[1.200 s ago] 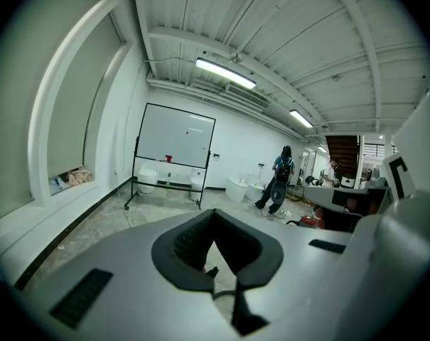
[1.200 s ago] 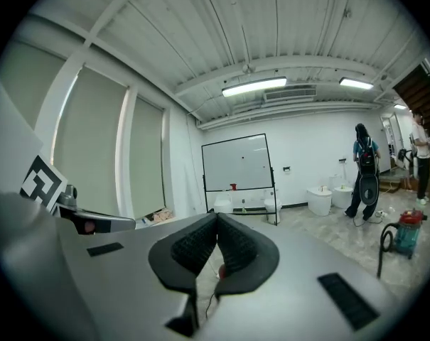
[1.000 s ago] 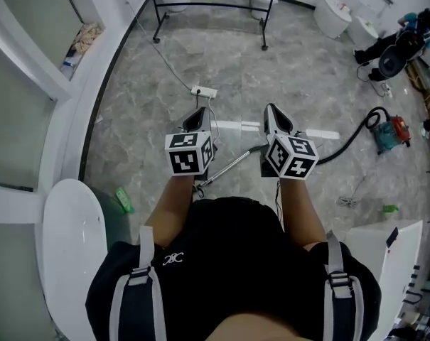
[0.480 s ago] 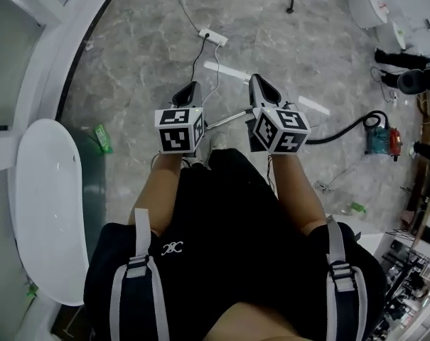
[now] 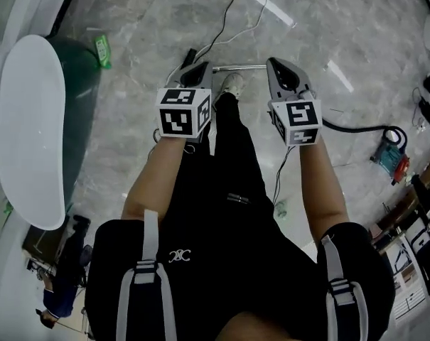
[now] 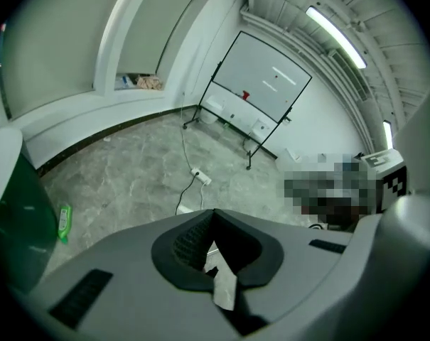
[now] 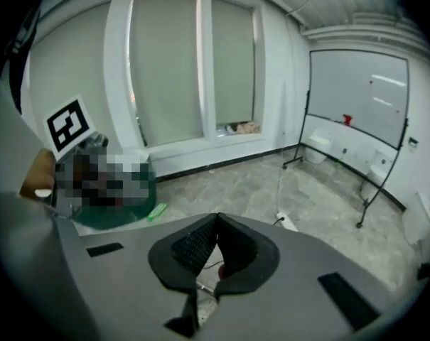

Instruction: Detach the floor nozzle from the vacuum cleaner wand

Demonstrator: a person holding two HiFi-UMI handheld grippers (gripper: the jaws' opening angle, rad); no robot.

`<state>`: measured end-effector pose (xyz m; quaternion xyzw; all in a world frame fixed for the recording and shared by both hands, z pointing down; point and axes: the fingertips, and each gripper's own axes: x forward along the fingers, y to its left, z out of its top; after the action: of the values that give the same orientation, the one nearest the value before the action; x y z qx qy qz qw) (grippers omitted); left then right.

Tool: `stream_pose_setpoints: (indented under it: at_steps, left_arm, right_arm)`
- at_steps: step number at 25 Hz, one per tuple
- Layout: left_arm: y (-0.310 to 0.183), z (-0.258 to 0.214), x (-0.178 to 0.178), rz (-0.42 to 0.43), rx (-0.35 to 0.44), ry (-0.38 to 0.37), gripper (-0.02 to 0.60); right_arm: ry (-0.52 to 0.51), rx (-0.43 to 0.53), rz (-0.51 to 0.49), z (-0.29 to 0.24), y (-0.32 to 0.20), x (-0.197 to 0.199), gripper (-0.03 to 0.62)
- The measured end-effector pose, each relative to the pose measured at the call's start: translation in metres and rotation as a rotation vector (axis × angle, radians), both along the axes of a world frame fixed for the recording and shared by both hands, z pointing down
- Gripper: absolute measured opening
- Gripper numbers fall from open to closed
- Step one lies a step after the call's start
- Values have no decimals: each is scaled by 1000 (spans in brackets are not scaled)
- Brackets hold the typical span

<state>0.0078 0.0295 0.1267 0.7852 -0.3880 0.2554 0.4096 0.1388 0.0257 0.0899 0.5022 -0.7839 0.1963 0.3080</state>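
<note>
Well, both tongs are pressed together with nothing between them. The left gripper (image 5: 197, 68) and right gripper (image 5: 274, 64) hang over the grey marble floor (image 5: 143, 27), pointing forward and down, one on each side of the person's shoe (image 5: 231, 84). The vacuum's metal wand (image 5: 242, 67) lies on the floor just past the shoe, running across between the two gripper tips. The floor nozzle (image 5: 188, 54) is probably the dark piece at the wand's left end, just beside the left gripper's tip, though most of it is hidden. A black hose (image 5: 353, 128) leads off right to the vacuum cleaner (image 5: 389, 155). As I judge it, the main risk is arriving with the jaws shut: neither gripper can take hold until it opens, and a closed tip could knock the thin tube and roll it away. The smooth metal may also slip in the pads once pulled. Loose cables (image 5: 218, 40) lie near and could get pinched, and the foot stands close enough to obstruct.
</note>
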Motion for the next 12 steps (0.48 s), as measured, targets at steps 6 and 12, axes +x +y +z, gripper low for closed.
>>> stream_pose_setpoints:
  at_steps: [6,12]
  left_arm:
    - [21,129,-5,38,-122,-96,-2]
    - [31,253,-3,103,-161,-147,-1]
  right_arm:
    - [83,-219,-385,198,31,-31,12]
    - [156,-335,-603,394,71,-48,14]
